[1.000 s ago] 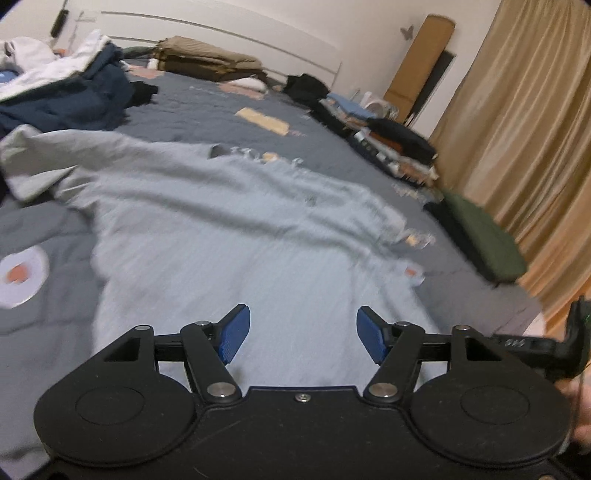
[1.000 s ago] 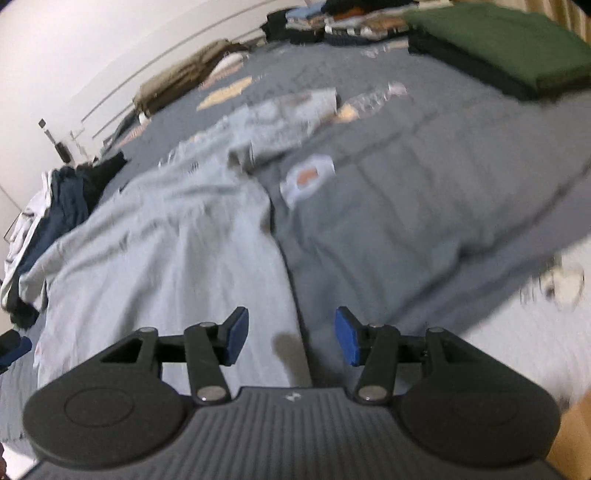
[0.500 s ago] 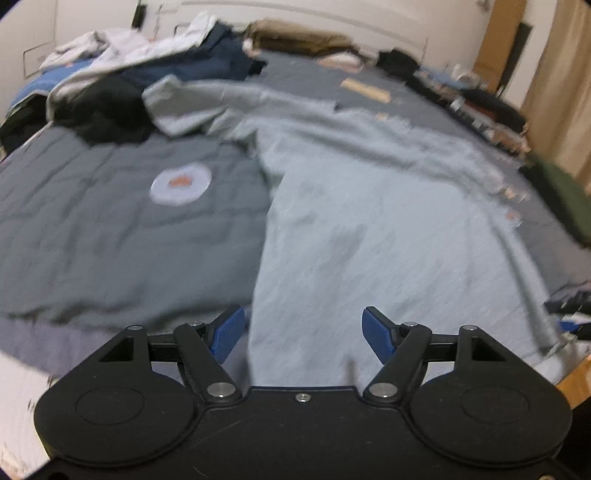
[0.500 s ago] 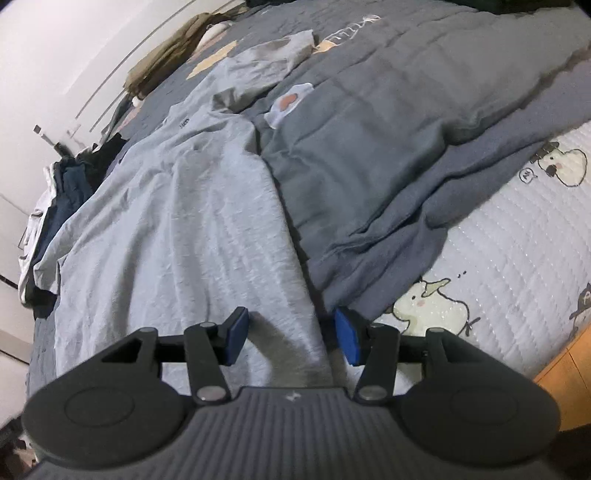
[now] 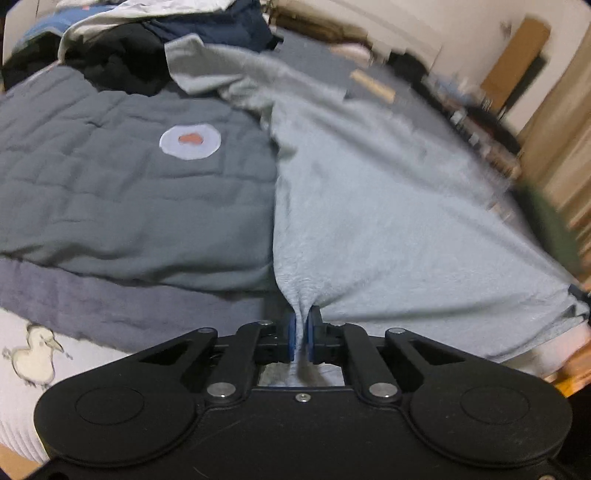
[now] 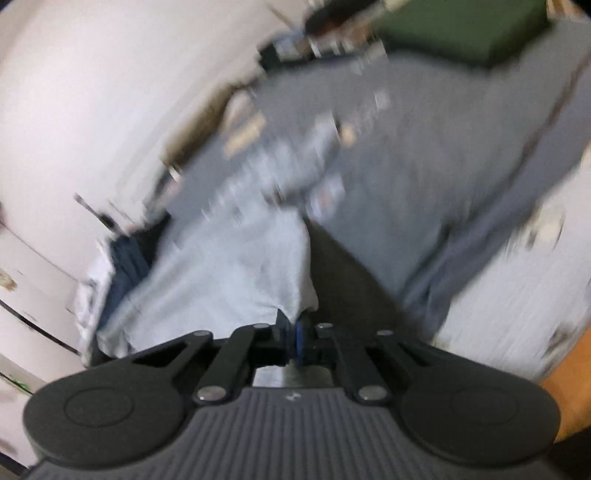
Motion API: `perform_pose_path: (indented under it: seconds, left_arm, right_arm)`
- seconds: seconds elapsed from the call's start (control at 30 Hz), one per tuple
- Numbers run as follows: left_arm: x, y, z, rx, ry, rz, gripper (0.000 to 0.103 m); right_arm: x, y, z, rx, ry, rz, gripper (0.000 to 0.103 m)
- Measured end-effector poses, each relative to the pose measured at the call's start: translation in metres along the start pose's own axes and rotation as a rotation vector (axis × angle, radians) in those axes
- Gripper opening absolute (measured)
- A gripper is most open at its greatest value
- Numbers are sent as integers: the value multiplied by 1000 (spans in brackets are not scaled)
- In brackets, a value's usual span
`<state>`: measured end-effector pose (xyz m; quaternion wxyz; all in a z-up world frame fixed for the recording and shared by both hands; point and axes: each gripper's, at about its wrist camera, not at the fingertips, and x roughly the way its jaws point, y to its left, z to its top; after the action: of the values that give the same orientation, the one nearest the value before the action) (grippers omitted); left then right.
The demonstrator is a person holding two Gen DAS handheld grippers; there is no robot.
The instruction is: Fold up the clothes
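A light grey T-shirt (image 5: pixel 388 206) lies spread on the dark grey quilt (image 5: pixel 122 192), its hem toward me. My left gripper (image 5: pixel 302 332) is shut on the hem at its near left corner, and the cloth puckers into the blue pads. In the blurred right wrist view the same shirt (image 6: pixel 229 273) is lifted off the bed, and my right gripper (image 6: pixel 295 338) is shut on its near right corner. The shirt's far sleeve reaches the clothes pile.
A pile of dark and white clothes (image 5: pixel 147 48) lies at the far left. Folded clothes, among them a green stack (image 6: pixel 461 26), line the far right. A white duck-print sheet (image 5: pixel 37 358) covers the bed's near edge. A white wall (image 6: pixel 110 92) is at the left.
Both grippers were open above the shirt's hem. Now both have closed on the hem corners, and the right one has swung upward with the cloth.
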<state>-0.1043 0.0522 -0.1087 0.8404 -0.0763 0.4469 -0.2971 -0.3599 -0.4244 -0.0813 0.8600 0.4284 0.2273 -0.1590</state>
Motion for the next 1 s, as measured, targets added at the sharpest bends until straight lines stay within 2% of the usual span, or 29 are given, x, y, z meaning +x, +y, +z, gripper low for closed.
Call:
perform_pose_path:
  seconds: [0.07,0.1,0.17,0.27,0.37,0.4,0.43,0.53,0.57,0.6,0.63,0.67,0.7,0.77,0.87,1.0]
  left_arm:
    - [-16,-4,-4,8,-10,-36,6]
    - [-19,-8,-8,25,10,-34,6]
    - [-17,-17,-18,61,63,-19,6]
    - [3,-27,-34,114,190,38,6]
    - [12,-33,-41,160,260,90,7]
    - [10,-33,-40,159,258,105,7]
    - [8,-32,-39,157,255,120,7]
    - [-12,-25,-31,94,178,112,8]
    - [-20,-25,-28,90,142,106,8]
    - [-28,-25,-25,85,105,101,9]
    - [-33,-26,-22,78,75,85,10]
    - [-35,-28,-17,73,53,72,17]
    - [-34,-31,-12,79,36,70,28]
    - [-32,-37,-2,89,-16,68,39]
    - [-29,-42,16,64,-107,52,39]
    - [-24,-38,47,21,-214,40,39]
  right_arm:
    - [-25,7,14,-50,-22,9,3]
    - [-30,11,16,-96,-7,-17,3]
    - [-16,16,10,-215,72,-124,3]
    - [5,21,0,-381,192,-280,3]
    - [35,8,-13,-411,331,-363,4]
    - [42,5,-16,-420,363,-385,6]
    - [40,7,-17,-421,346,-385,7]
    - [23,8,-6,-355,237,-352,13]
    - [16,8,-1,-331,194,-339,18]
    - [10,11,4,-318,145,-319,30]
    - [7,14,8,-313,117,-295,37]
    - [5,19,11,-310,92,-268,43]
    - [6,24,13,-312,75,-237,45]
    - [17,34,14,-329,50,-188,46]
    - [37,52,10,-350,11,-93,48]
    - [75,81,7,-369,42,53,48]
